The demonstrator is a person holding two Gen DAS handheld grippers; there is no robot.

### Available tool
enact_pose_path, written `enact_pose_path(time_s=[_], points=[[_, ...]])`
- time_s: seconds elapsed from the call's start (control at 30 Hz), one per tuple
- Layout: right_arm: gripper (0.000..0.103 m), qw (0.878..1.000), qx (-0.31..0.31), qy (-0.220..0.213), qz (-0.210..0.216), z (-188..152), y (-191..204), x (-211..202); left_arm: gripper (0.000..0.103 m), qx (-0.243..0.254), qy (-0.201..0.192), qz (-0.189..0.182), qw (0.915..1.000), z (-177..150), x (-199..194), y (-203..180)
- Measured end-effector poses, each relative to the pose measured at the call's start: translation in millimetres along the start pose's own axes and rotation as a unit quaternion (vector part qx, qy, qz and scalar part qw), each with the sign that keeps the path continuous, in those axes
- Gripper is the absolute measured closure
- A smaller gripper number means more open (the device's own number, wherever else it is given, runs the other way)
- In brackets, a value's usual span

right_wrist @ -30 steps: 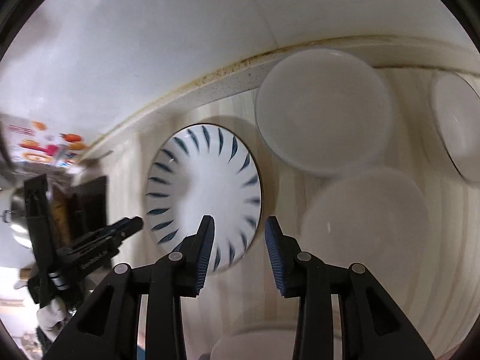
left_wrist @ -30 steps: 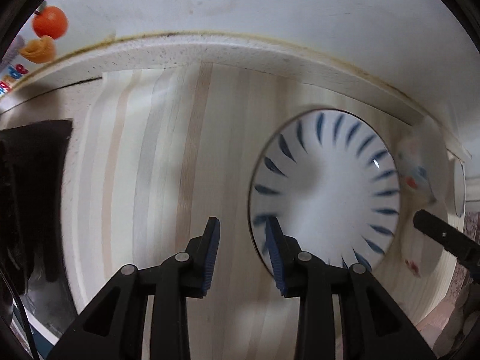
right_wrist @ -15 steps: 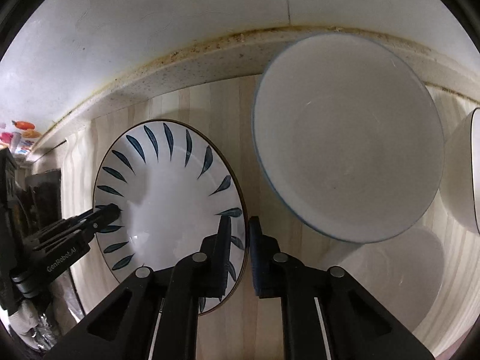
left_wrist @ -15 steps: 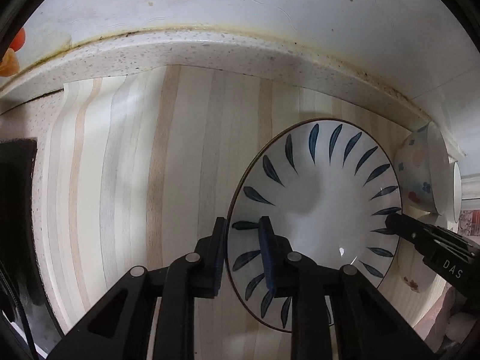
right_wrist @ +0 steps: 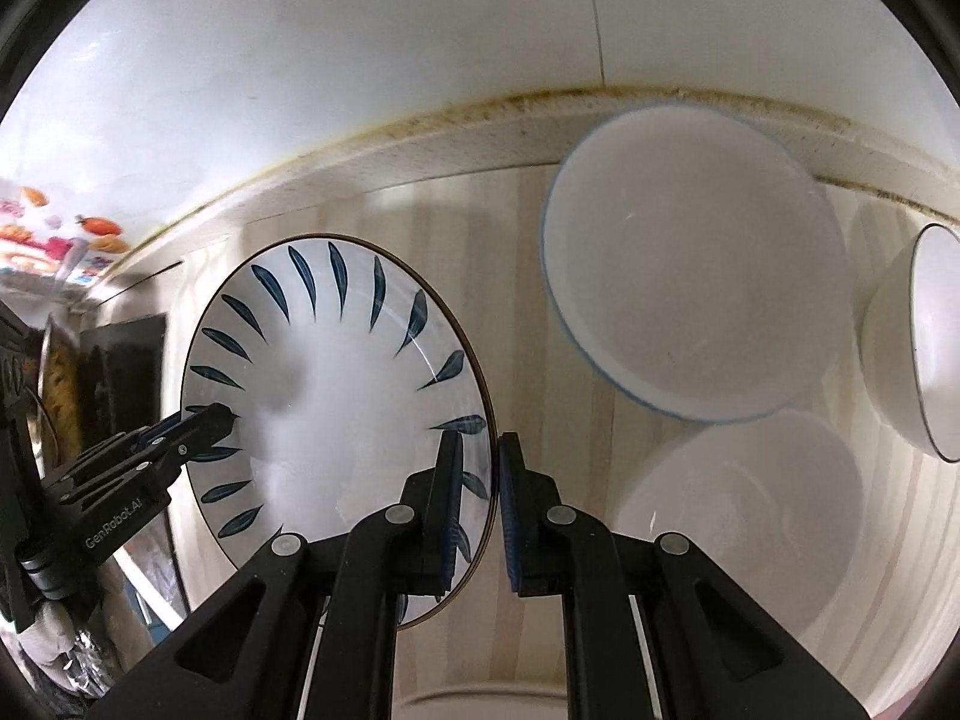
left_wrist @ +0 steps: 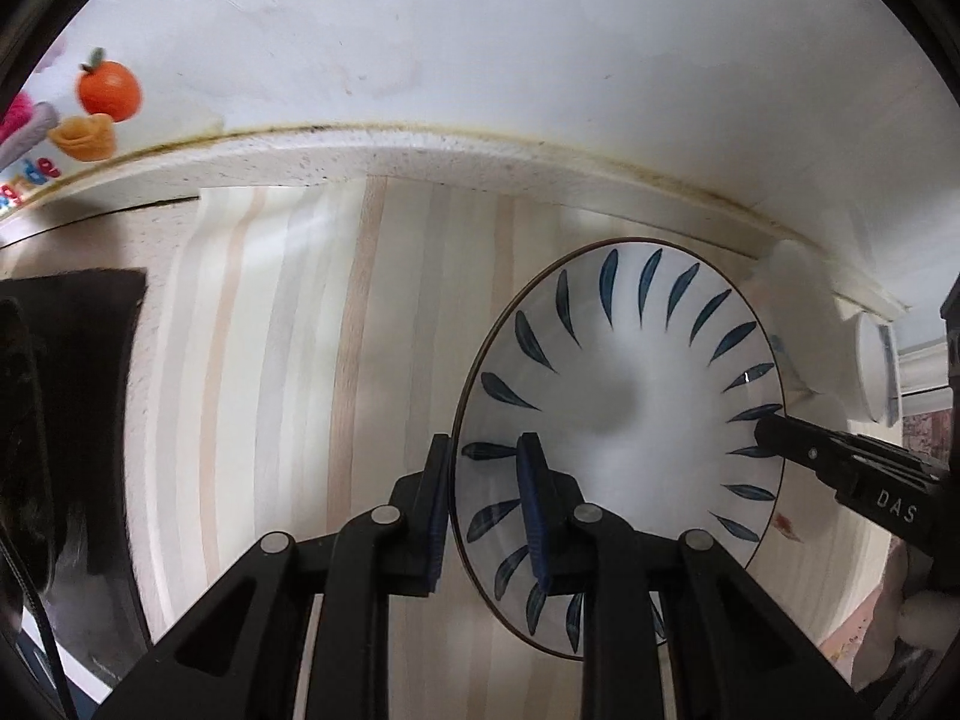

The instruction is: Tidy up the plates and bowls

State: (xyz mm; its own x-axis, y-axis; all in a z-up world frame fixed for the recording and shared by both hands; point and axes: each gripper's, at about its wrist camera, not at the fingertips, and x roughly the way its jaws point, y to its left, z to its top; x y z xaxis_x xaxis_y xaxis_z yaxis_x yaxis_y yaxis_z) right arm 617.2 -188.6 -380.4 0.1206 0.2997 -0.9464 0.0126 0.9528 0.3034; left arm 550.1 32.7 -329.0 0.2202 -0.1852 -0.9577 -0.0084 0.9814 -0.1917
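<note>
A white plate with dark blue leaf marks (left_wrist: 636, 420) is held off the striped wooden counter (left_wrist: 288, 360). My left gripper (left_wrist: 485, 501) is shut on its left rim. My right gripper (right_wrist: 482, 498) is shut on its right rim, and the plate (right_wrist: 336, 396) fills the left of the right wrist view. The right gripper also shows at the plate's far edge in the left wrist view (left_wrist: 840, 474); the left gripper shows in the right wrist view (right_wrist: 150, 450).
A large white bowl with a blue rim (right_wrist: 690, 264) stands near the wall. A plain white bowl (right_wrist: 744, 516) and a white bowl with a dark rim (right_wrist: 918, 354) sit to its right. Another white dish (right_wrist: 480, 702) peeks in below. A dark object (left_wrist: 66, 420) lies left.
Both grippers closed on opposite rims of the patterned plate, and it has been raised off the counter between them.
</note>
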Motion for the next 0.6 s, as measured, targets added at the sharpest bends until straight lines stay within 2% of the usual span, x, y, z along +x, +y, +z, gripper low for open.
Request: enact_pose_path(time_s=[0.33,0.6], points=[[0.090,0.999,-0.023,-0.022,0.024,-50.0,0.1,-58.7,0.084,0.005,-0.025,-0.021,0.9994,-55.0,-53.8,-18.8],[0.090,0.999,-0.031,-0.026,0.028,-108.5,-25.8,-90.4,0.084,0.021,-0.034,-0.028,0.9988,-110.4,-73.4,-47.3]])
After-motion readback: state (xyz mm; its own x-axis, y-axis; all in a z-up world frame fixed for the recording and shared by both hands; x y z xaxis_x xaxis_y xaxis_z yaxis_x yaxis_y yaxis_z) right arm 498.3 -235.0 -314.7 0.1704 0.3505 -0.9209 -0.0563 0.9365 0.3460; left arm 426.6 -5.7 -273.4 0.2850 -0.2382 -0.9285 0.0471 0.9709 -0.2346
